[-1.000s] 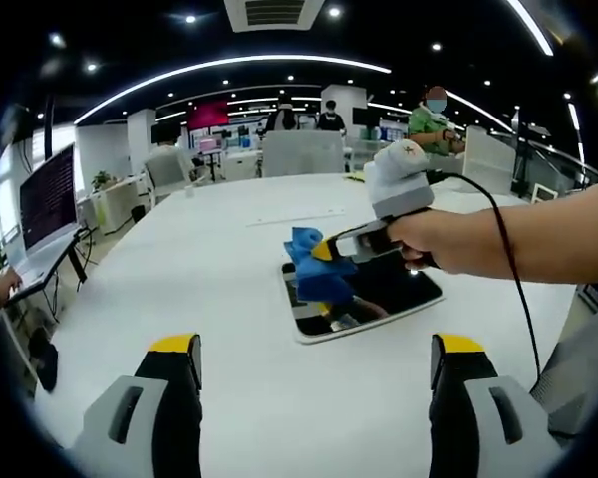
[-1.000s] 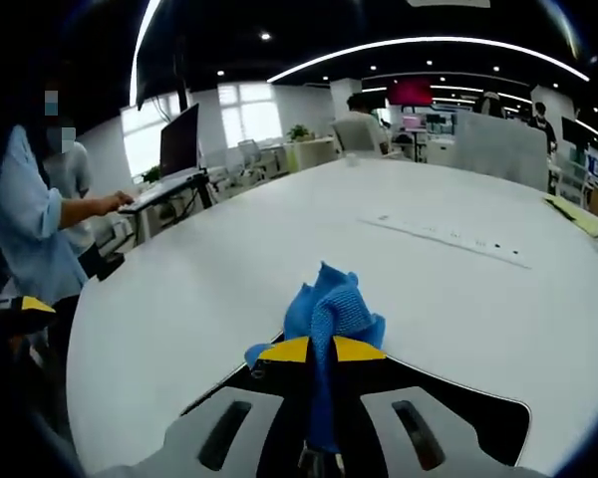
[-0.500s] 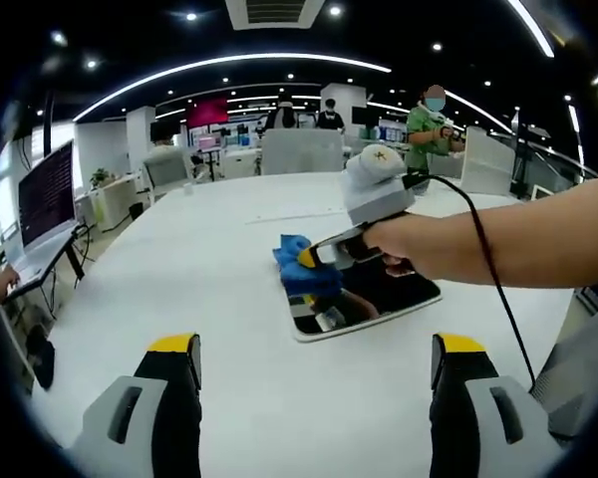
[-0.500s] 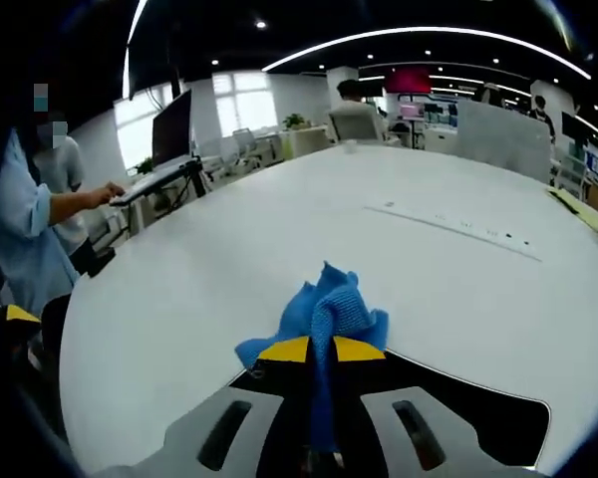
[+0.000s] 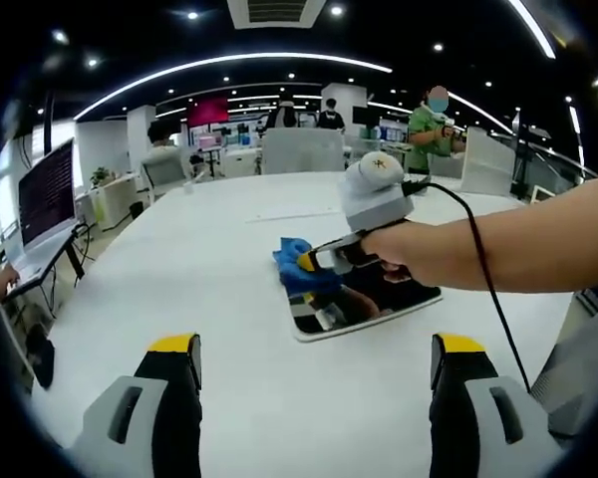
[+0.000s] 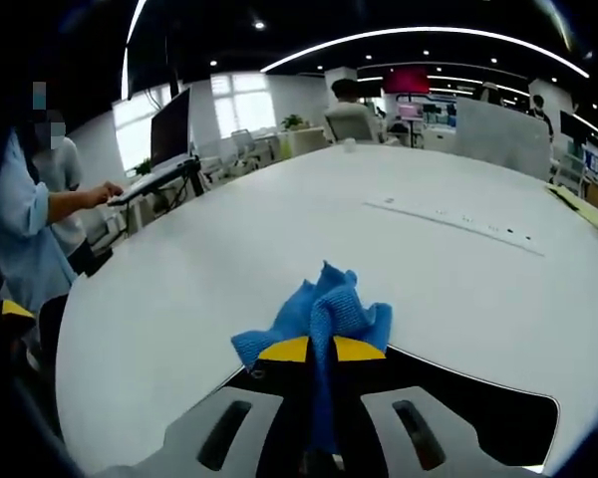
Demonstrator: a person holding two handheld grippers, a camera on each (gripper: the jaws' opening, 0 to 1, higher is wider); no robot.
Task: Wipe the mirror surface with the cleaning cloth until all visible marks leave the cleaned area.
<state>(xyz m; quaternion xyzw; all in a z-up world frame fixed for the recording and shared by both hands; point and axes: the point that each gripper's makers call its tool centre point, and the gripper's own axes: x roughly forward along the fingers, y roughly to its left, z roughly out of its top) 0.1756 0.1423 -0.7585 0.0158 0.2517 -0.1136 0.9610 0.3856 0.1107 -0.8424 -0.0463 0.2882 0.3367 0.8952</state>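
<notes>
Left gripper view looks across a broad white table (image 5: 209, 289) in an open office, with curved ceiling light strips, a dark monitor (image 5: 48, 195) at the left and people standing in the background. A flat rectangular mirror (image 5: 364, 304) lies on the table. The left gripper (image 5: 319, 393) hovers above the bare tabletop with its jaws spread wide, holding nothing. The right gripper (image 5: 309, 261), held in a person's hand (image 5: 404, 249), presses a blue cleaning cloth (image 5: 297, 267) onto the mirror's far-left corner. In the right gripper view its jaws are closed tight on the cloth (image 6: 319, 314), over the dark mirror (image 6: 478, 408).
</notes>
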